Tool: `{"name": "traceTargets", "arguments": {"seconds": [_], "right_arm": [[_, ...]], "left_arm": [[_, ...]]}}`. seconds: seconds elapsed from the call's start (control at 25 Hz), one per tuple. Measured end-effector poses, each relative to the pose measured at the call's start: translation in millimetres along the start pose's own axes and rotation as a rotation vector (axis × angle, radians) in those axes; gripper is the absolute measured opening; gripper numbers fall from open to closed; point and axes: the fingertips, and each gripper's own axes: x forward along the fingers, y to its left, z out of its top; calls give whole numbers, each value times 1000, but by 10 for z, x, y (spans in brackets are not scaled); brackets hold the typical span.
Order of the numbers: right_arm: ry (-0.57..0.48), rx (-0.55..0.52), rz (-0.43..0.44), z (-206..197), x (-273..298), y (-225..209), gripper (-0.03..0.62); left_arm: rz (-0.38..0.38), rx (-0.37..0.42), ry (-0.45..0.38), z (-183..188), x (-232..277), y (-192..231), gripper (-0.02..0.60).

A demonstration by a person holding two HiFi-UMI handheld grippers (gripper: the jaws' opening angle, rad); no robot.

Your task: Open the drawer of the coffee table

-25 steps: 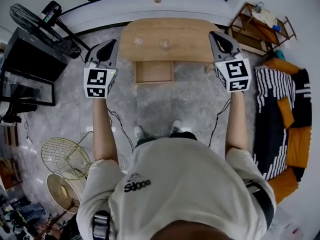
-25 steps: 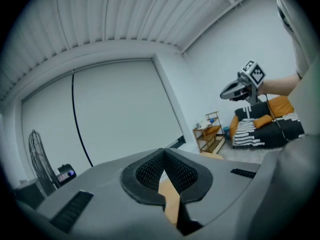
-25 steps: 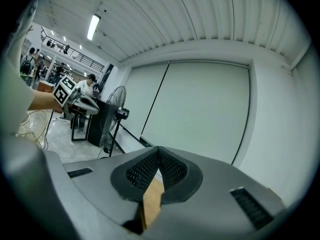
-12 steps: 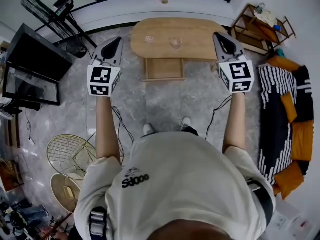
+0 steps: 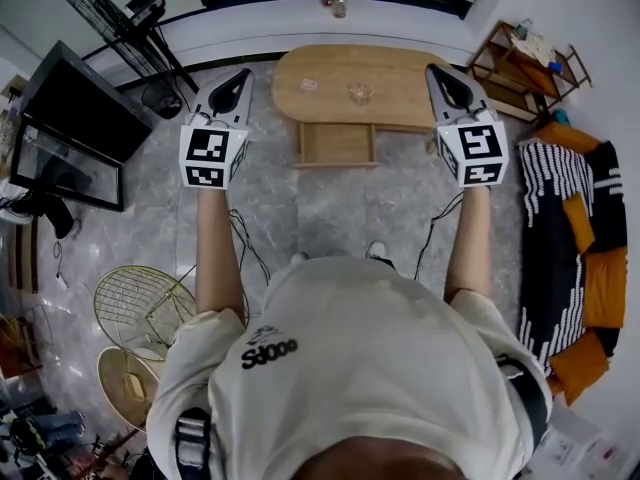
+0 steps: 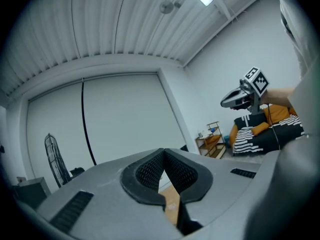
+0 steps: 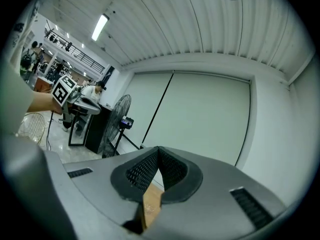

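**Pulled-out drawer [image 5: 336, 144] at coffee table [image 5: 400, 80], tools closed on nothing**

A person stands on the grey tiled floor [image 5: 330, 218] facing the oval wooden coffee table, whose drawer juts out from under the near edge — toward the person's shoes [image 5: 376, 251]. The left gripper [image 5: 243, 73] and right gripper [image 5: 433, 69] are held level, one at each end of the table and well apart from the drawer, touching nothing. Each gripper's own view shows its ridged pads [image 6: 148, 171] pressed together with nothing between them. A glass [image 5: 359, 92] sits on the tabletop just behind the drawer. A fan [image 5: 112, 13] stands at far left — a striped couch [image 5: 560, 228] lines the right.
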Motion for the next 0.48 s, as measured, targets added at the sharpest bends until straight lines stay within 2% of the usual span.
{"name": "traceTargets", "arguments": {"seconds": [0.48], "right_arm": [[31, -35, 26, -26, -27, 127, 6]], "left_arm": [[5, 1, -1, 14, -103, -8, 18]]}}
